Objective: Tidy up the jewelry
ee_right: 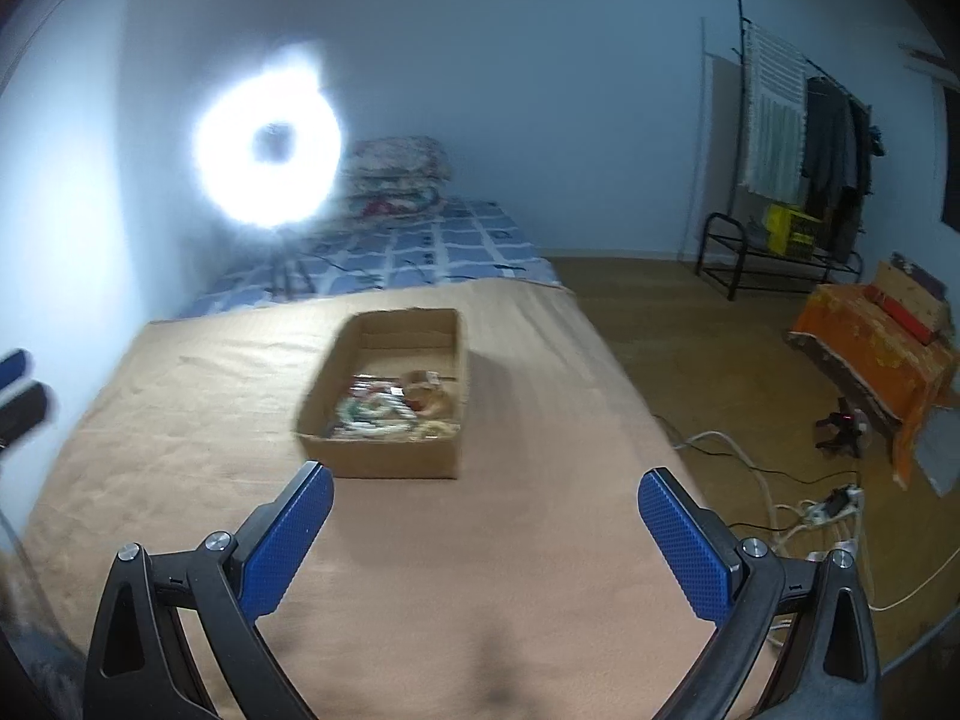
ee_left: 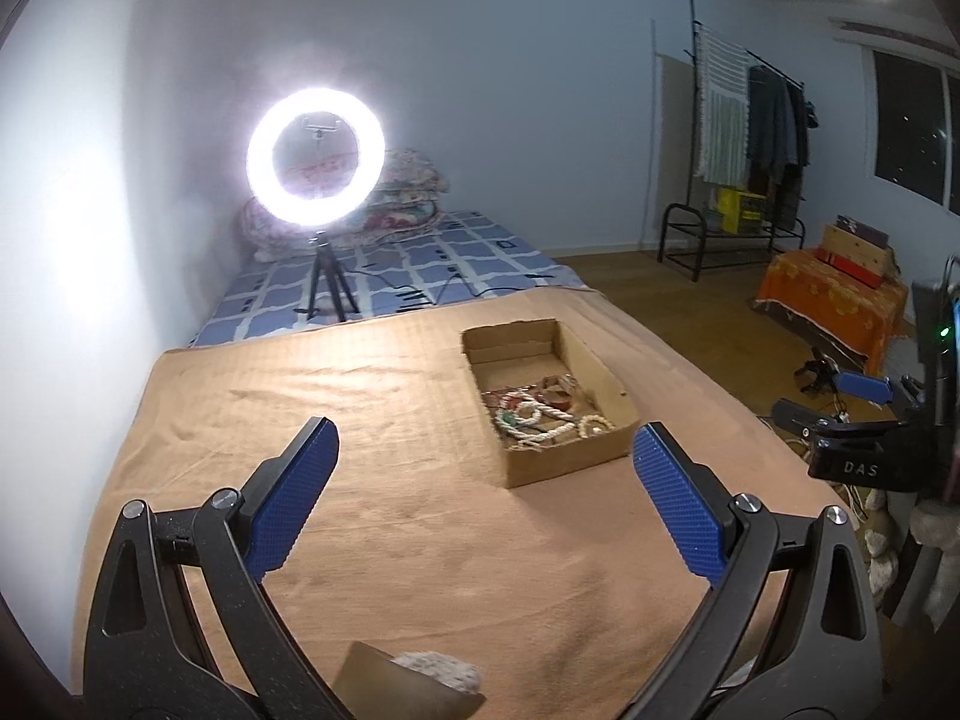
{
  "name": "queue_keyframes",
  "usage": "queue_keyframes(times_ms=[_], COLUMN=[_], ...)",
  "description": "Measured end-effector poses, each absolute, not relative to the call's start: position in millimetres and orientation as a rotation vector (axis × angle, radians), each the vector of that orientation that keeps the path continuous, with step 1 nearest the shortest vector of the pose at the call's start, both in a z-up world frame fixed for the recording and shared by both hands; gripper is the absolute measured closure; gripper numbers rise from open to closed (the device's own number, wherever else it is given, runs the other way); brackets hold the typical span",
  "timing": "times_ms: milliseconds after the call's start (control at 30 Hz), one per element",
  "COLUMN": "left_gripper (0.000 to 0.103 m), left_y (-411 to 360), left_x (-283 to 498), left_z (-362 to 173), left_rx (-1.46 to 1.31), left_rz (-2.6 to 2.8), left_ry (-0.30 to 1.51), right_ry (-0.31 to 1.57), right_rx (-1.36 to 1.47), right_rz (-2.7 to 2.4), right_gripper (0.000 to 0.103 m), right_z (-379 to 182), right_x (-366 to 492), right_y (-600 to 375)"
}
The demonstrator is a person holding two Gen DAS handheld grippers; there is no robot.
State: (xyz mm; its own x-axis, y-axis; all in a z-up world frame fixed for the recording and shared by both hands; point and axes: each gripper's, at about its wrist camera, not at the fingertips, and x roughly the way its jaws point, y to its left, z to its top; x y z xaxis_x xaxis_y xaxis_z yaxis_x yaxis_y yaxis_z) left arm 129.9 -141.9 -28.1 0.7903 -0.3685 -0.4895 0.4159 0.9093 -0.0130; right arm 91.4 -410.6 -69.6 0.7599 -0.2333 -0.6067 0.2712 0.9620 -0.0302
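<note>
Two handheld grippers hover above a tan cloth-covered surface (ee_left: 372,396), both with their blue-padded fingers spread wide and grasping nothing. Left gripper (ee_left: 483,456): its textured blue pads (ee_left: 294,495) frame bare cloth, and the shallow open-topped brown cardboard box (ee_left: 564,462) lies ahead, closer to the right finger, its near corner just beyond that fingertip. Right gripper (ee_right: 486,489): the same cardboard box (ee_right: 384,456) sits ahead, just beyond the left fingertip, clear of both pads. Jewelry, a tangled heap of white, green and brownish beaded strands and rings (ee_left: 540,411), lies inside the box at its near end; the far end of the box floor shows bare. Individual pieces cannot be told apart in the blurred right wrist view. Beyond the cloth, ahead and left of the fingers, a lit white ring light on a black tripod (ee_left: 316,157) stands on a blue-and-white checked bed (ee_left: 420,264).
</note>
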Motion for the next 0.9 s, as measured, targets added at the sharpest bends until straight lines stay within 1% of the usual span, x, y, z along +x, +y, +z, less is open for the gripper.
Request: queue_keyframes(times_ms=[267, 900], left_gripper=[0.002, 0.002], left_y=[-134.8, -142.1], left_x=[134.9, 127.0], left_z=[-32.5, -34.4], left_rx=[0.106, 0.097], left_rz=[-0.347, -0.351], left_ry=[0.495, 0.512], right_ry=[0.701, 0.712], right_rx=[0.124, 0.13], right_rz=[-0.324, -0.344], right_gripper=[0.0, 0.0], right_z=[-88.1, -87.9], right_x=[99.1, 95.8], right_y=[-442.4, -449.6])
